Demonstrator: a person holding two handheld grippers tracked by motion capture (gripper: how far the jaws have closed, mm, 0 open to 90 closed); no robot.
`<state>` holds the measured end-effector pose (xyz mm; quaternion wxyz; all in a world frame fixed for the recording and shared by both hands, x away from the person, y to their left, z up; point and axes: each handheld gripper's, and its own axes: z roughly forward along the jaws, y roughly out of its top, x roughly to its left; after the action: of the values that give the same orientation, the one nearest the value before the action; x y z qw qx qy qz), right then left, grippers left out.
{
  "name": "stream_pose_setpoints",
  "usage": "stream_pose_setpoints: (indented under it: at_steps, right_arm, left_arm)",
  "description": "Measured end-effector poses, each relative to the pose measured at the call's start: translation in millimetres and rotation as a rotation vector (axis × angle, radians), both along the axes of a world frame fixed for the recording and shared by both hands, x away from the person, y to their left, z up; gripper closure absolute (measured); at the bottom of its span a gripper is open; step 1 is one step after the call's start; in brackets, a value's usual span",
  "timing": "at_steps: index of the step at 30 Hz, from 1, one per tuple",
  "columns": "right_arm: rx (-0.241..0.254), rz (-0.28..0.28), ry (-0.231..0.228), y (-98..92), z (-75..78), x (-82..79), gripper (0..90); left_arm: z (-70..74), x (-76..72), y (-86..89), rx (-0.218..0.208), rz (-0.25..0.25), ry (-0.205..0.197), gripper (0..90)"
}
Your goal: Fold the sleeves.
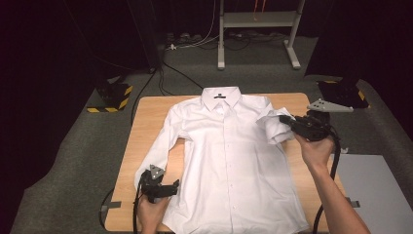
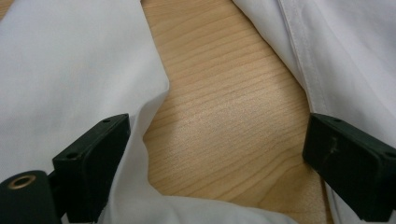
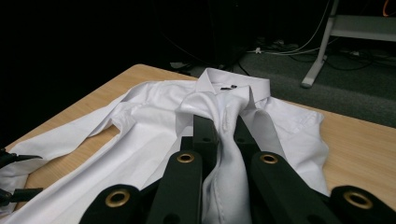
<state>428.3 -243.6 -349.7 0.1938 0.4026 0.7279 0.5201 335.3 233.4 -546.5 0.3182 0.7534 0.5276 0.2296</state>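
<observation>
We see a white shirt (image 1: 229,161) lying front up on a wooden table (image 1: 146,122), buttoned, with its collar (image 1: 221,96) toward the far edge and its hem at the near edge. The sleeve on the left of the high view (image 1: 160,146) runs flat along the body down to its cuff near the left gripper (image 1: 168,187). We hold that gripper low over the near left part of the table, at the end of that sleeve. In the left gripper view its jaws stand wide apart over bare wood, with sleeve cloth (image 2: 70,70) under and beside one jaw and the side seam of the shirt body (image 2: 327,60) beside the other; nothing is pinched between them.

The right gripper (image 1: 287,122) is raised at the right side of the table, its grey three-cornered plate (image 1: 330,106) on top. Its jaws are pressed together on the other sleeve (image 1: 273,127), which is lifted off the table and bunched over the right shoulder of the shirt. In the right gripper view a band of white cloth (image 3: 229,158) runs up between the two black jaws toward the collar (image 3: 233,81). It looks like the cuff end, though the folds make this hard to confirm.

Behind the table we see grey carpet, cables and a white metal stand (image 1: 258,22).
</observation>
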Motion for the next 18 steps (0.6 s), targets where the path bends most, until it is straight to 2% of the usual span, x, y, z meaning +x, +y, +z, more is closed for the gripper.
stream_pose_setpoints:
  at_steps: [18]
  right_arm:
    - [0.013,0.002,0.007,19.3,4.9,19.4,86.1]
  left_arm:
    - [0.0,-0.1,-0.2,0.002,0.000,-0.001,8.7]
